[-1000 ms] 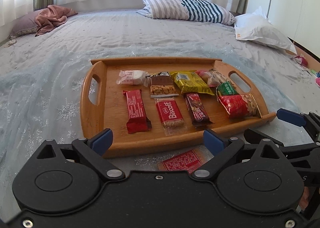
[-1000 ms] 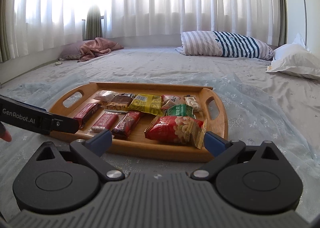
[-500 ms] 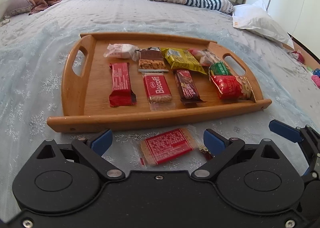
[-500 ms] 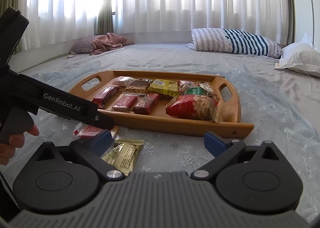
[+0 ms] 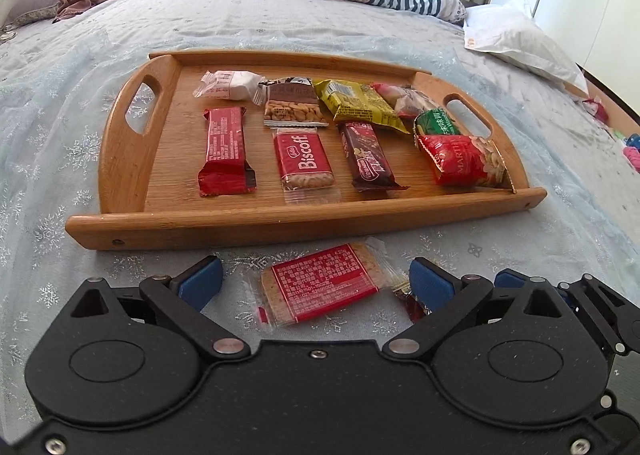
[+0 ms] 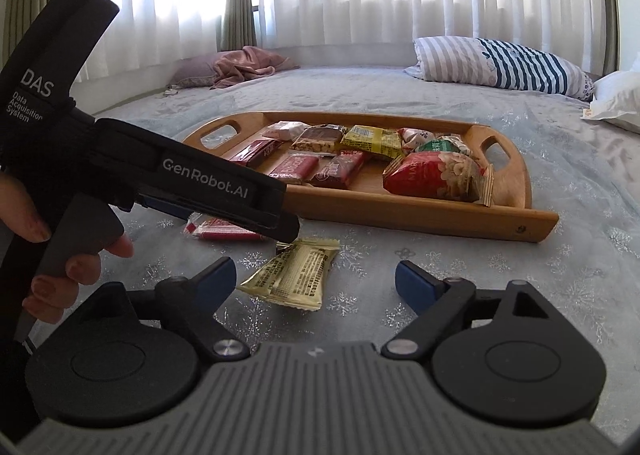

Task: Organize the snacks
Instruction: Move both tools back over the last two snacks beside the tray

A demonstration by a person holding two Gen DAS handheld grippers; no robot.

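Nine snacks fill the tray [image 5: 120, 143], two lie on the bedspread [image 5: 60, 103]; both claws gape, empty.

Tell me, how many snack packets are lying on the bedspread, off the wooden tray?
2: a red-labelled clear biscuit packet between the left gripper's fingertips, and a pale yellow packet beside it. More may be hidden.

The left gripper [image 5: 316, 282] hangs low, tilted slightly down, its blue-padded fingers [image 5: 200, 281] spread wide with nothing pinched. The person's left hand [image 6: 60, 255] wraps its handle, fingertips curled under the trigger. Just beside it, on its right, the right gripper [image 6: 314, 277] is level, jaws equally wide apart.
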